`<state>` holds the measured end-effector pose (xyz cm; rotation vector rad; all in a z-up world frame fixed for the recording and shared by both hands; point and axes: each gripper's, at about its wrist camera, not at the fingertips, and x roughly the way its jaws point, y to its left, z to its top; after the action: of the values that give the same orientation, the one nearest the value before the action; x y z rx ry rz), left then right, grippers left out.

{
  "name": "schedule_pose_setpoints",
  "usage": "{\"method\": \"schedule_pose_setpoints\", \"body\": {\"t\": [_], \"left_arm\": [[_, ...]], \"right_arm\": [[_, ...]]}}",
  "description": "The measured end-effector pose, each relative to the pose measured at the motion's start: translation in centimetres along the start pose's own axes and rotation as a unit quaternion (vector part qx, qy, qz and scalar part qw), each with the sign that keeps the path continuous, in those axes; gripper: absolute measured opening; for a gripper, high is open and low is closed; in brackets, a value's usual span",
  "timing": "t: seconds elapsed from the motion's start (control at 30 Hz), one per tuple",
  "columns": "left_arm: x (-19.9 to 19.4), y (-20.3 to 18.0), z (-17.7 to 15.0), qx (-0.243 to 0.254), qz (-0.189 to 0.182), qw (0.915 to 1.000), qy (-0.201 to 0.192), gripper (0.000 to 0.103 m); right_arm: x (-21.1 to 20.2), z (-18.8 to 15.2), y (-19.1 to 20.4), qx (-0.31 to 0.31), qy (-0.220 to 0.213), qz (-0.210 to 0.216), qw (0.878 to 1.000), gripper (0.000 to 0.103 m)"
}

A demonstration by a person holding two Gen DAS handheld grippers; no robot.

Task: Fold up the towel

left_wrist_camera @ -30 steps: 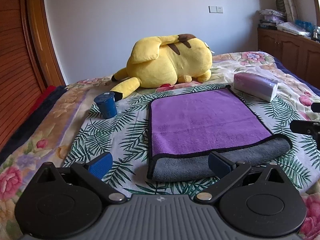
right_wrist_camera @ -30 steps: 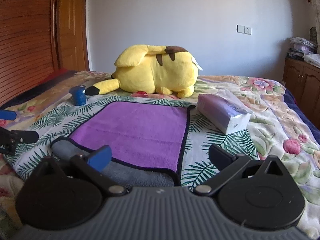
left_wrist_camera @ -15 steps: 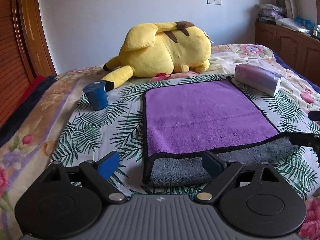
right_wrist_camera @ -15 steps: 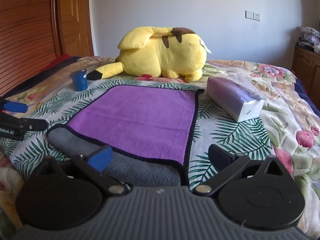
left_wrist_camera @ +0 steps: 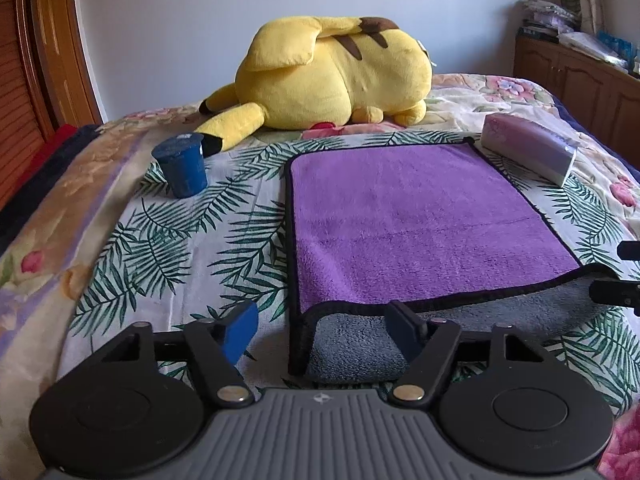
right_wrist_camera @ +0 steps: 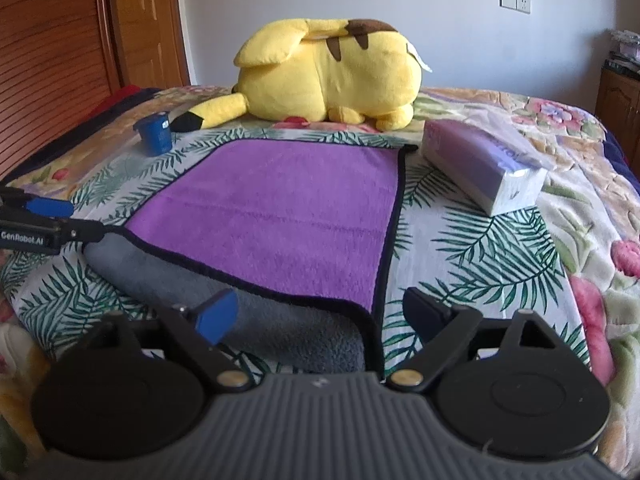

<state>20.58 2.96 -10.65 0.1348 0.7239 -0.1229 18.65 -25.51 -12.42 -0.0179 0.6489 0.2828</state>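
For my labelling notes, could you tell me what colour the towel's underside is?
Grey: the towel is purple on top, with black edging; the grey underside shows at its near edge, best in the left wrist view.

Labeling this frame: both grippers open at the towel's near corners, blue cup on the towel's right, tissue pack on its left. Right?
Not quite. The sides are swapped: the blue cup stands left of the towel and the tissue pack right of it, as the left wrist view shows. The rest holds: left gripper and right gripper are open at the near corners.

The left black two-finger gripper point(left_wrist_camera: 322, 330) has blue fingertip pads point(left_wrist_camera: 240, 330), round black discs, silver pivot screws and a ribbed grey housing; the right black two-finger gripper point(right_wrist_camera: 320, 316) matches; white "GenRobot.AI" lettering shows at the right view's left edge.
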Motion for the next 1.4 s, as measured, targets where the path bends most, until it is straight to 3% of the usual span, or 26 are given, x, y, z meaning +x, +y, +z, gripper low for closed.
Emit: {"method": "schedule_pose_setpoints", "body": {"t": [0.23, 0.53, 0.8, 1.0, 1.17, 1.3, 1.37, 1.4], "left_arm": [[1.7, 0.8, -0.1, -0.004, -0.017, 0.9997, 0.016, 0.054], [2.7, 1.2, -0.7, -0.014, -0.028, 0.9983, 0.049, 0.043], [2.4, 0.9, -1.1, -0.007, -0.032, 0.9981, 0.052, 0.029], [2.1, 0.6, -1.1, 0.000, -0.031, 0.9983, 0.049, 0.016], [2.1, 0.3, -1.1, 0.011, -0.027, 0.9983, 0.050, 0.012], [2.0, 0.2, -1.0, 0.019, -0.025, 0.9984, 0.046, 0.010], [1.9, 0.0, -1.0, 0.023, -0.025, 0.9985, 0.044, 0.009], [1.8, 0.0, -1.0, 0.025, -0.024, 0.9985, 0.042, 0.008]], "right_arm": [[0.8, -0.2, -0.8, 0.015, 0.020, 0.005, 1.000, 0.083], [1.4, -0.5, -1.0, 0.022, 0.051, 0.019, 0.998, 0.076], [1.5, -0.4, -1.1, 0.019, 0.063, 0.029, 0.997, 0.066], [1.2, 0.0, -1.5, 0.020, 0.060, 0.029, 0.998, 0.053], [1.5, -0.1, -1.5, 0.010, 0.068, 0.025, 0.997, 0.030], [1.6, -0.2, -1.5, 0.003, 0.070, 0.022, 0.997, 0.020], [1.6, -0.3, -1.5, -0.002, 0.068, 0.021, 0.997, 0.004], [1.6, -0.3, -1.5, -0.003, 0.068, 0.021, 0.997, 0.004]]}}
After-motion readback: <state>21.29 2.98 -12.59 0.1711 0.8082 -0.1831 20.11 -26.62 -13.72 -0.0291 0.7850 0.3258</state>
